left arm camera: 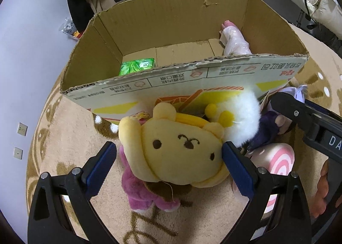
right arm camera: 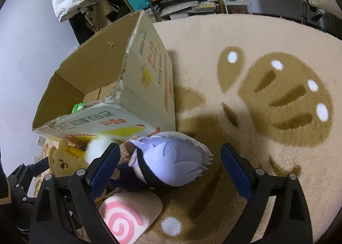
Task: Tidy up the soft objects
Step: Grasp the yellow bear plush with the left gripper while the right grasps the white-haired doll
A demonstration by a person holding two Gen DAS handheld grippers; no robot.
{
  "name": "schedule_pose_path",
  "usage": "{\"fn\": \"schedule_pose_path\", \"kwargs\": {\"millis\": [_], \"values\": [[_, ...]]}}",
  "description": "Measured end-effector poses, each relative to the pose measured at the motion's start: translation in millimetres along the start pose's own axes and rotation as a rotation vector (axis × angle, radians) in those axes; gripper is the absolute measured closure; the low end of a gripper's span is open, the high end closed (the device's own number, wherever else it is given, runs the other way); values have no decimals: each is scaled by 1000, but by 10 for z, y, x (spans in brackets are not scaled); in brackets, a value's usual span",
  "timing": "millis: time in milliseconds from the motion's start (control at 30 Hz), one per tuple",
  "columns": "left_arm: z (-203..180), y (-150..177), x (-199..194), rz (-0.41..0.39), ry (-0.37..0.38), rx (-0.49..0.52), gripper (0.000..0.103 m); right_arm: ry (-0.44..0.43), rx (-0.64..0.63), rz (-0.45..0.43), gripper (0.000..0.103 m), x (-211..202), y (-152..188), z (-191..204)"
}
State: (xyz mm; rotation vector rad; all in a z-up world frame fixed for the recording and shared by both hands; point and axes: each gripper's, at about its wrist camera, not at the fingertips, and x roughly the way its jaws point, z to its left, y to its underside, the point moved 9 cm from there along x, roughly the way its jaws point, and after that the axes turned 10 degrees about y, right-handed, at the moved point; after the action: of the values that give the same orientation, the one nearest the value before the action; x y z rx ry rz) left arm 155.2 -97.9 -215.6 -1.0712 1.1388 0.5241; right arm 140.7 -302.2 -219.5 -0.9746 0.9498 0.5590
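Blue-padded, my left gripper (left arm camera: 168, 154) spreads wide around the yellow bear plush (left arm camera: 179, 152), piled against the cardboard box (left arm camera: 171, 85) at twelve o'clock; my right gripper (right arm camera: 171, 158) gapes over the lavender-haired doll (right arm camera: 171, 158).

We see a yellow bear plush (left arm camera: 181, 154) of smooth, matt short-pile cloth, with a fluffy white long-fibre toy (left arm camera: 241, 119) beside it. The pink plush (left arm camera: 141, 192) looks fleecy. The cardboard box (left arm camera: 171, 25) is matt brown corrugated paper with ragged, torn edges and a printed outer face. Inside it a green packet (left arm camera: 136, 66) shines glossy. The beige rug (right arm camera: 256, 137) is deep, soft pile. The lilac-haired doll (right arm camera: 177, 158) has flat felt hair. Our claws carry matt black plastic arms and ribbed blue pads (left arm camera: 237, 167).
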Motion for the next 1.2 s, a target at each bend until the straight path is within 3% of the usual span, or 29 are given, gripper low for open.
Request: {"fn": "schedule_pose_path", "kwargs": {"millis": [467, 600, 767, 833, 933, 1200], "values": [[8, 18, 148, 28, 62, -32, 5, -8, 33, 52, 4, 183, 41, -103], [38, 41, 201, 40, 80, -48, 5, -20, 25, 54, 13, 189, 39, -55], [41, 36, 182, 30, 94, -40, 16, -56, 13, 51, 32, 161, 47, 32], [21, 44, 134, 22, 84, -32, 25, -48, 1, 45, 33, 146, 44, 66], [37, 61, 92, 22, 85, -40, 30, -46, -5, 39, 34, 111, 36, 75], [120, 102, -70, 6, 63, -57, 34, -38, -44, -28, 34, -163, 29, 118]]}}
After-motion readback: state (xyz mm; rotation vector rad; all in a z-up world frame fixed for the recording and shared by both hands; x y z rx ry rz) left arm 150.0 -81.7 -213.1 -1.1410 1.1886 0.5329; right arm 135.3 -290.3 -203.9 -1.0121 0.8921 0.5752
